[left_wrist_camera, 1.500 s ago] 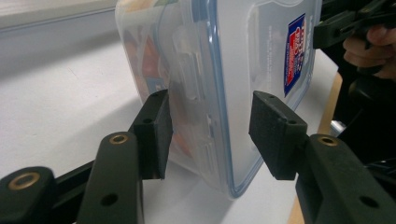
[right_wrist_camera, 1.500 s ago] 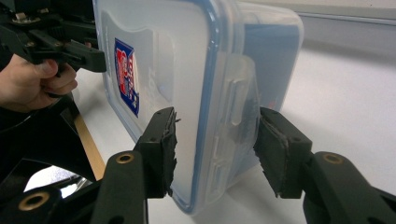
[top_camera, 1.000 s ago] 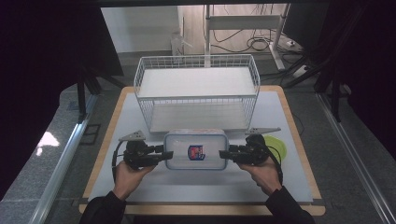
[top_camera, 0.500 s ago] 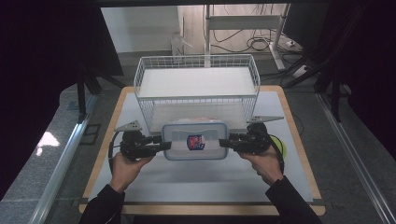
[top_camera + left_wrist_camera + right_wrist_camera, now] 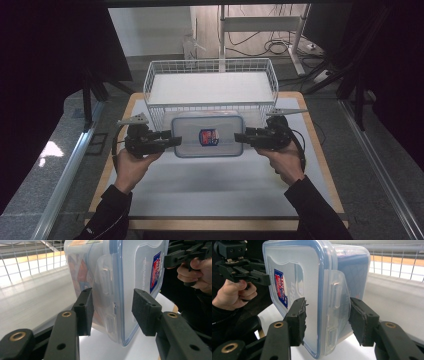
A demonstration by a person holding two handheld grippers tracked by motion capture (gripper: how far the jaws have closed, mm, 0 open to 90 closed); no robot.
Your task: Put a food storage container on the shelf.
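High view: lidded container [image 5: 207,136] gripped at both ends, clear of table [image 5: 210,185].
Left gripper [image 5: 172,140] and right gripper [image 5: 241,136] clamped on its end latches; placement into wire basket [image 5: 210,90] beyond jaws outstanding.

container [image 5: 207,136]: clear, blue-rimmed lid, red-blue label | basket [image 5: 210,86]: white wire | fingers [image 5: 85,307]: black

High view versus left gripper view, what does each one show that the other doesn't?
High view alone: the whole white wire basket, the table's wooden edge, both forearms, and the left tongs and right tongs clamped on opposite ends of the plastic container.

Left gripper view alone: the left tongs' black pads squeezing the container's side latch, and colourful contents through its clear wall.

Both: the container's blue-rimmed lid with its red and blue label, the right tongs, basket wire.
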